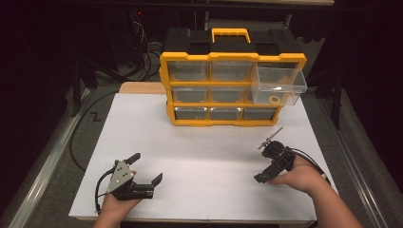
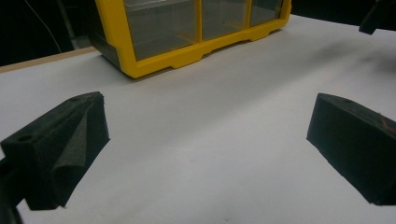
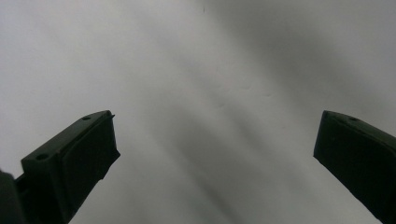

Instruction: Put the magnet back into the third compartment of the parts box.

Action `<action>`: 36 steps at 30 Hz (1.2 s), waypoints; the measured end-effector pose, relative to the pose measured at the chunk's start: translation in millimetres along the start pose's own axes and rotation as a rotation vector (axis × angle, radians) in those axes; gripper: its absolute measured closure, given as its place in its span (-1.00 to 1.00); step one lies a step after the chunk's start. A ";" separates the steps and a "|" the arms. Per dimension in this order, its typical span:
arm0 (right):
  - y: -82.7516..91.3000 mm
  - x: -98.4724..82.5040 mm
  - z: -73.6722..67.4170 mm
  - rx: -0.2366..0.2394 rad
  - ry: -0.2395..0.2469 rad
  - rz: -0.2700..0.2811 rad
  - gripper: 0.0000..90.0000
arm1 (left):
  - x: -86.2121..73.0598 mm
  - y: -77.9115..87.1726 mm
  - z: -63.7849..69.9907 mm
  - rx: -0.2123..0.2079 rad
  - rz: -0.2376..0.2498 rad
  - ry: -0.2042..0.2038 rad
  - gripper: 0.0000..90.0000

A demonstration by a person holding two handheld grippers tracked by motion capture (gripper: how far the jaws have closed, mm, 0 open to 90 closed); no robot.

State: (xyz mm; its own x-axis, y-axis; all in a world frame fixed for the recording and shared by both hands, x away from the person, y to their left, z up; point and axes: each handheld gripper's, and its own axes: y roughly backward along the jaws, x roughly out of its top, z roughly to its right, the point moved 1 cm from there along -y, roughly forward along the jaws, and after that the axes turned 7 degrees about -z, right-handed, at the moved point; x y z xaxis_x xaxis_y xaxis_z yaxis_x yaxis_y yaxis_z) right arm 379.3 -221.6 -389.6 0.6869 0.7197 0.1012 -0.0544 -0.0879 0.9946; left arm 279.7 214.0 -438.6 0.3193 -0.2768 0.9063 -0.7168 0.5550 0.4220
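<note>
With both hand-held grippers, left (image 1: pixel 147 167) and right (image 1: pixel 264 161), spread empty over the bench (image 1: pixel 214 156), closing the open drawer (image 1: pixel 280 85) likely comes next.

From above we look forward and down on the white table (image 1: pixel 199 161). Our left gripper view skims low toward the yellow drawer cabinet (image 2: pixel 187 53) — shared overhead; the right faces the tabletop closely.

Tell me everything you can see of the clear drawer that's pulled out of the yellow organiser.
The clear plastic drawer sticks out of the top right slot of the yellow and black drawer cabinet, the one drawer pulled open. It is see-through, box-shaped and level. A small yellow ring lies on its floor. No gripper touches it.
</note>
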 end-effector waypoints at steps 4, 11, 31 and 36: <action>-16.3 -4.7 -1.8 0.008 -0.017 -0.010 -0.98 | -0.1 -0.2 -0.5 0.002 -0.002 0.001 -1.00; -25.8 -13.7 -0.5 0.013 -0.022 0.088 -0.98 | -0.6 -1.2 -1.4 0.005 -0.011 0.006 -1.00; -35.3 -53.1 -3.0 0.003 -0.155 0.697 -0.98 | -1.0 -6.9 -4.6 0.013 -0.046 0.028 -1.00; -35.0 -61.3 -4.2 0.013 -0.163 0.855 -0.98 | -1.2 -5.9 -6.4 0.017 -0.046 0.038 -1.00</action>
State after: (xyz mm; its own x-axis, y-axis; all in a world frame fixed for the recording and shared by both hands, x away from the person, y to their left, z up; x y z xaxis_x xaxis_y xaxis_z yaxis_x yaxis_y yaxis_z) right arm 336.1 -259.7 -430.5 0.5097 0.2959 0.8078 -0.5915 -0.5613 0.5789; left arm 287.5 216.1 -442.0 0.3751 -0.2711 0.8865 -0.7115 0.5288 0.4628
